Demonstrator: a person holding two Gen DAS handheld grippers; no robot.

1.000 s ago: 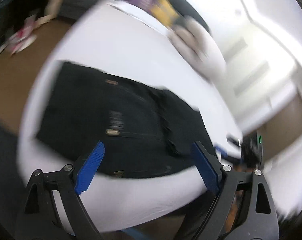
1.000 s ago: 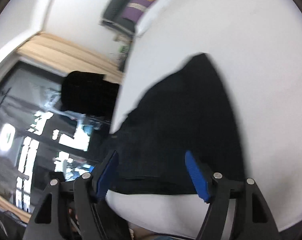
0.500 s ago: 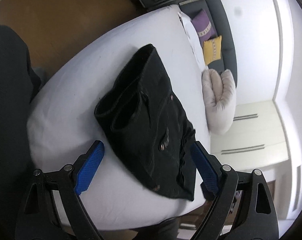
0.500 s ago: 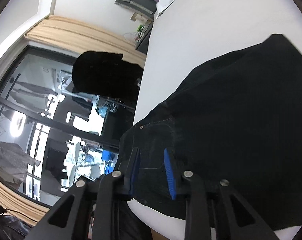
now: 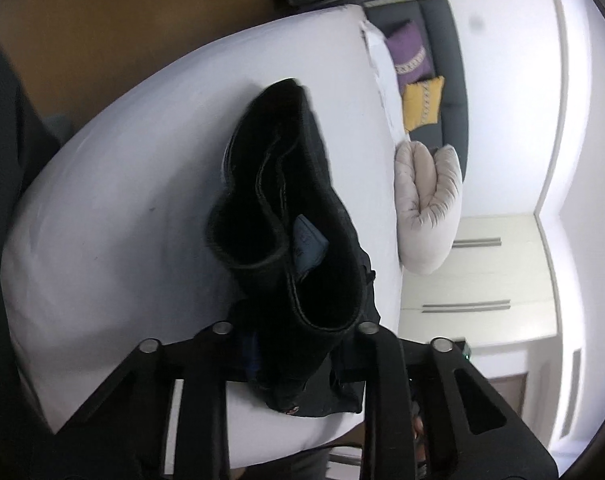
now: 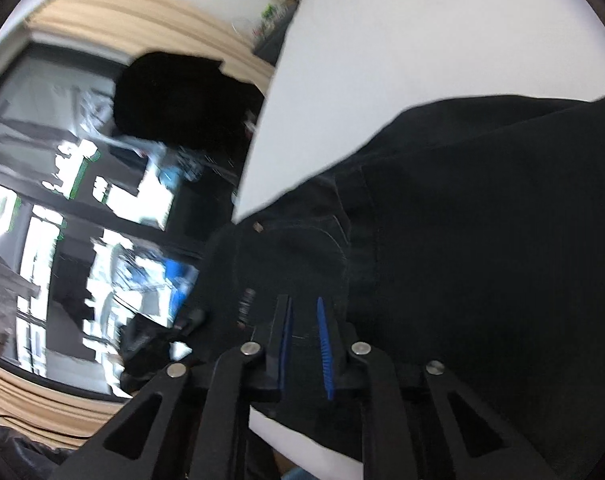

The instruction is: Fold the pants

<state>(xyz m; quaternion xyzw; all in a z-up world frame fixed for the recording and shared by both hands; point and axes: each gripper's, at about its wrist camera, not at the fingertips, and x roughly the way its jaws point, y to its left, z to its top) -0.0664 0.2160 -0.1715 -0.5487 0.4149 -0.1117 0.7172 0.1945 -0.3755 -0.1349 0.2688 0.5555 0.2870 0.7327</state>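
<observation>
I am working over a white bed (image 5: 122, 200) in a bright room, and I take that bed as my landmark: beyond its far edge sits a dark sofa (image 5: 446, 60) with a purple cushion (image 5: 410, 54) and a yellow cushion (image 5: 422, 100), and a pale rolled pillow (image 5: 426, 208) lies just off the bed's right side. The black pants (image 5: 302, 200) lie across the bed's near half, bunched and partly raised toward me, the waistband gaping so an inner label shows. My left gripper (image 5: 294, 344) is clenched on the pants at the bed's near edge, cloth spilling over its fingers. In the right view, a dark window stands past the bed's left edge, and my right gripper (image 6: 304, 344) is pinched nearly closed on a fold of the pants (image 6: 482, 220). I judge the fold only begun: both ends are grasped, nothing lies flat or doubled neatly yet.
</observation>
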